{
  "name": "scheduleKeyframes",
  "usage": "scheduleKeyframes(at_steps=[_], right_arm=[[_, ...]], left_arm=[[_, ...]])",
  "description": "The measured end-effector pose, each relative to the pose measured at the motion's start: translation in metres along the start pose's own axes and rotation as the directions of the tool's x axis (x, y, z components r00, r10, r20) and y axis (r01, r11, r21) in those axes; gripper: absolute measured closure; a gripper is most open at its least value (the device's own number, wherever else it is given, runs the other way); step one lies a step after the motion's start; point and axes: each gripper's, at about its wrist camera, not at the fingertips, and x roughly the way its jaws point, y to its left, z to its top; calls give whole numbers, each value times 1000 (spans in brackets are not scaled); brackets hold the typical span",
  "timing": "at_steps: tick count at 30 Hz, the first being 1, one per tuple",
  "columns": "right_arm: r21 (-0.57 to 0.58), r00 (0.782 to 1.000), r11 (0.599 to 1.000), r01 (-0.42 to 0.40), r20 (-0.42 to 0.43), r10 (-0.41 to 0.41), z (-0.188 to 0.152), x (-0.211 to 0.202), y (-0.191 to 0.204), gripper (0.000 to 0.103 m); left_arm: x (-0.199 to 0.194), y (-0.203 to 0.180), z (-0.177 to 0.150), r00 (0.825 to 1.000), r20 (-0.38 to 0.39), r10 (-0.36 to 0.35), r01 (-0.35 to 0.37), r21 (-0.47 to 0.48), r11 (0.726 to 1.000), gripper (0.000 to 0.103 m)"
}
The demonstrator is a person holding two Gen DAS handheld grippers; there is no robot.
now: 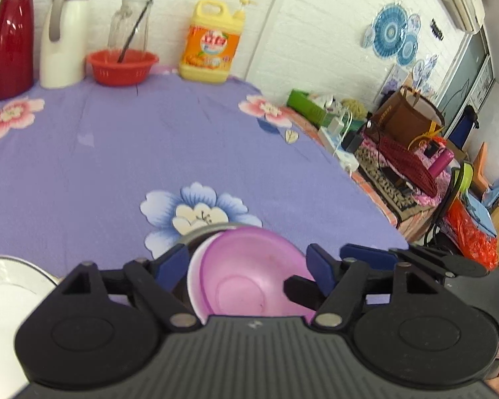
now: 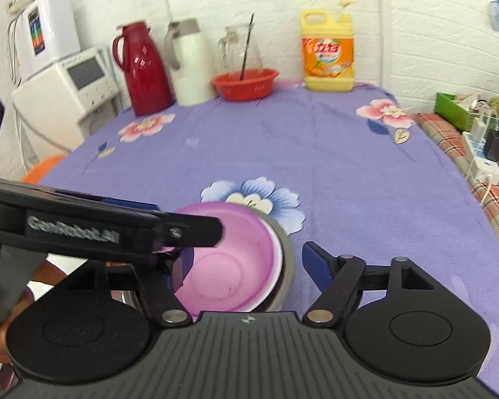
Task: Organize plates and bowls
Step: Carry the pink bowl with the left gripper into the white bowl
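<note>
Here, round glossy pink plastic bowl in steel bowl.

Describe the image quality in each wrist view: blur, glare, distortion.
Left wrist view: fisheye bends the purple tablecloth edge into a curve; the pink bowl and clutter at right look soft; window glare spots the red jug. Right wrist view: similar barrel distortion with dark corners; the left gripper crossing the frame is motion-smeared, its lettering fuzzy; the detergent bottle is fairly sharp; daylight is even, shadows faint.

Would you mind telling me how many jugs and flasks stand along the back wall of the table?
3: the red flask at the left, the white flask beside it, and the clear glass jug behind the red basket. None seems hidden.
</note>
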Motion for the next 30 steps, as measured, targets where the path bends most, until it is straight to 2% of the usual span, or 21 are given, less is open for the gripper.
scheduleKeyframes(at_steps=[6, 10, 14, 19, 22, 26, 30], right_arm=[[92, 994, 996, 14, 106, -23, -25, -16, -3, 0], [67, 994, 997, 36, 100, -43, -32, -11, -1, 0], [26, 996, 998, 58, 65, -60, -24, 4, -3, 0], [23, 998, 998, 55, 4, -55, -21, 29, -12, 0], [30, 998, 998, 52, -41, -50, -25, 39, -15, 0], [17, 996, 999, 52, -77, -50, -28, 47, -13, 0], [41, 995, 998, 43, -89, -39, -29, 51, -15, 0]], left_arm=[[-16, 5, -8, 995, 93, 36, -35, -16, 999, 29], [-19, 20, -18, 991, 114, 69, -59, -88, 994, 29], [-5, 29, -16, 994, 57, 93, -88, -76, 993, 29], [22, 39, -6, 997, -42, 67, -69, -28, 997, 29], [39, 44, 3, 992, -113, 55, -53, 19, 998, 29], [58, 44, 5, 981, -194, 3, 10, 66, 998, 29], [71, 44, 2, 973, -230, 18, 7, 108, 994, 29]])
